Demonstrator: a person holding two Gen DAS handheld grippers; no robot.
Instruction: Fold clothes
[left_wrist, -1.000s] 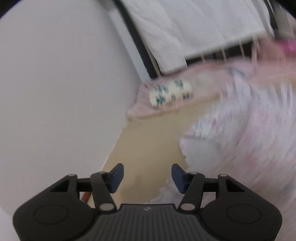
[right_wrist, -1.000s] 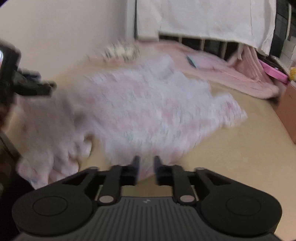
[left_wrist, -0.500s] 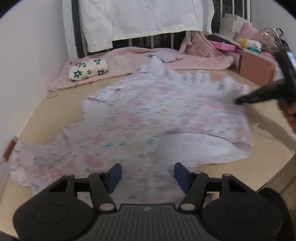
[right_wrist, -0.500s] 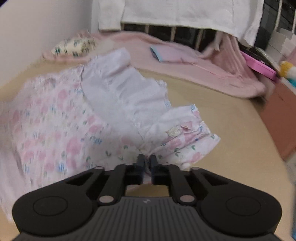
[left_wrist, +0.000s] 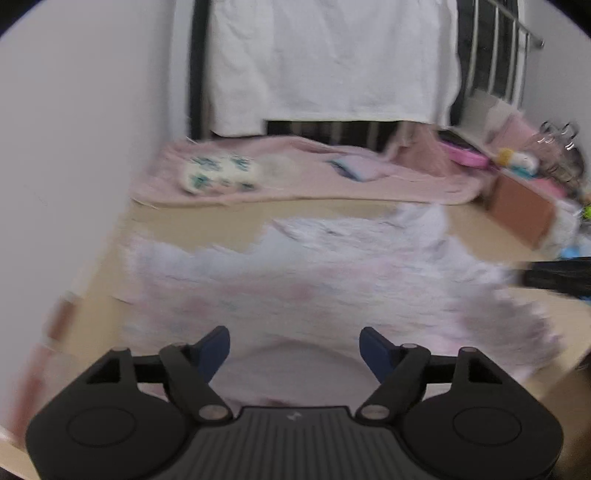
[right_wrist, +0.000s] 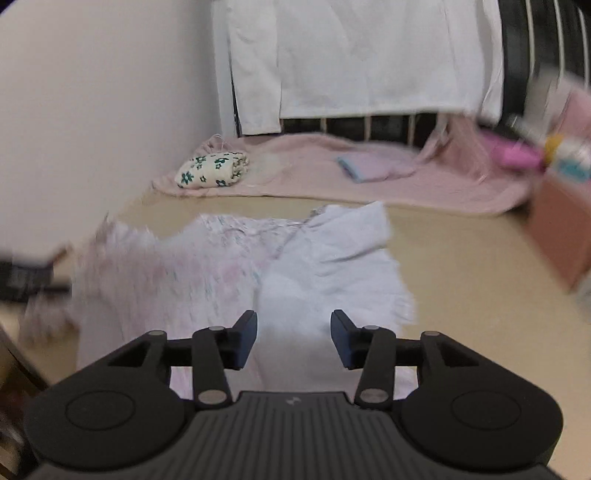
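A pink-flowered white garment (left_wrist: 317, 280) lies spread on the beige surface (left_wrist: 369, 210), blurred in both views. In the left wrist view my left gripper (left_wrist: 295, 350) hovers over the near edge, its jaws opening wide; cloth lies below them and the pads do not press on it. The right gripper (left_wrist: 554, 275) shows as a dark shape at the garment's right edge. In the right wrist view my right gripper (right_wrist: 294, 338) is over the garment's (right_wrist: 325, 258) white part, its jaws opening and clear of the cloth. The left gripper (right_wrist: 22, 277) is a dark blur at the left edge.
A pink blanket (right_wrist: 424, 184) lies along the back, with a folded flowered cloth (right_wrist: 212, 170) and a lilac folded piece (right_wrist: 373, 166) on it. A white sheet (right_wrist: 369, 59) hangs on a dark rail behind. A brown box (right_wrist: 565, 229) stands at the right. A pale wall (left_wrist: 74, 129) runs along the left.
My right gripper was shut on the garment's edge half a second ago and has let go. The left jaws stand wider. The garment has settled flatter on the surface.
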